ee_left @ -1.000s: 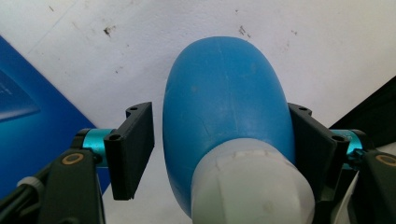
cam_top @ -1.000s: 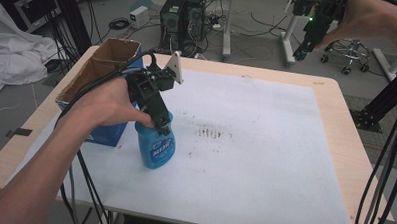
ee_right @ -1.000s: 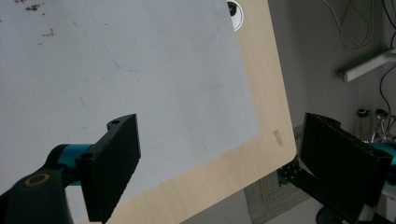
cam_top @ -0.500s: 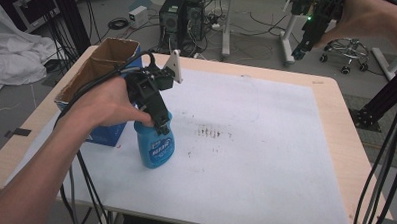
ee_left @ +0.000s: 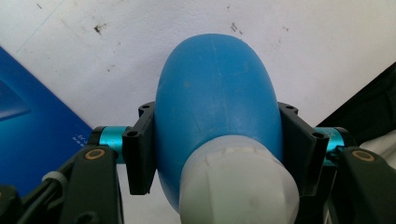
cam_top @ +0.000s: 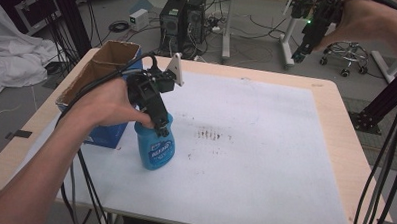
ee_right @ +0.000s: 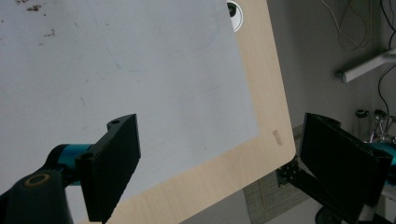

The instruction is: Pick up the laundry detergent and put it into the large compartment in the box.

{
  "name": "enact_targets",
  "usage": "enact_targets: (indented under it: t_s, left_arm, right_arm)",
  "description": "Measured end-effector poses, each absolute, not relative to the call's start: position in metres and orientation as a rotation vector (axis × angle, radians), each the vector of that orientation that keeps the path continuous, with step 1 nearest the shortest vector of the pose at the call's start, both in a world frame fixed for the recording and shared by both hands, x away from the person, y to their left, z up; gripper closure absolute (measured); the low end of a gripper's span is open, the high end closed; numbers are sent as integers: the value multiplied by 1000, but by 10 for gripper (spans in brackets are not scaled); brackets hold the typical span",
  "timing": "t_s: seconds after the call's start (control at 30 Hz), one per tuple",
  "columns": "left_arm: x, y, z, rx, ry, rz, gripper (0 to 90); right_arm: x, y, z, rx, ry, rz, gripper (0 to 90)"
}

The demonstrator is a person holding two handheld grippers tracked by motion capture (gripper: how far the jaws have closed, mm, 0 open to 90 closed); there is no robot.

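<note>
A blue plastic bottle (cam_top: pixel 156 146) with a label stands upright on the white mat (cam_top: pixel 258 160), near the table's left side. My left gripper (cam_top: pixel 163 129) comes down on it from above. Its jaws have just been closing, and they now press on both sides of the bottle's shoulder (ee_left: pixel 215 98), just below the pale cap (ee_left: pixel 238 182). My left gripper (ee_left: pixel 217 112) is shut on the bottle. My right gripper (cam_top: pixel 298 54) hangs high above the table's far right corner. In the right gripper view my right gripper (ee_right: pixel 219 126) stands wide open with nothing between the jaws.
An open cardboard box (cam_top: pixel 104 60) with blue sides (ee_left: pixel 32 135) stands right behind and left of the bottle. Dark stains (cam_top: pixel 212 135) mark the mat's middle. Beyond the wooden table edge (ee_right: pixel 261 70) are computer towers (cam_top: pixel 183 17) and a wheeled stool base (cam_top: pixel 344 52).
</note>
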State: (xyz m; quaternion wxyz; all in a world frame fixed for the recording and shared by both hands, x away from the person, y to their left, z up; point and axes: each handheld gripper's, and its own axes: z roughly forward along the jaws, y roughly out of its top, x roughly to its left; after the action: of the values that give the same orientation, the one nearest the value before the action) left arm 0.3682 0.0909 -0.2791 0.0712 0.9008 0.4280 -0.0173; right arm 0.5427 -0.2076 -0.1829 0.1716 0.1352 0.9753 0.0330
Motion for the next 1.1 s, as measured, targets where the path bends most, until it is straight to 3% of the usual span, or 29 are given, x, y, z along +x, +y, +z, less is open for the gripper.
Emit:
enact_targets:
  t_s: [0.2, 0.7, 1.1]
  left_arm:
    - [374, 93, -262, 2731, 1239, -45, 382]
    - [395, 92, -162, 2792, 1148, 49, 382]
    - [402, 91, -105, 2780, 1121, 97, 382]
  right_arm:
    - [542, -207, -182, 373, 2768, 97, 119]
    - [541, -209, -182, 376, 2760, 92, 119]
    - [540, -206, -182, 361, 2758, 85, 119]
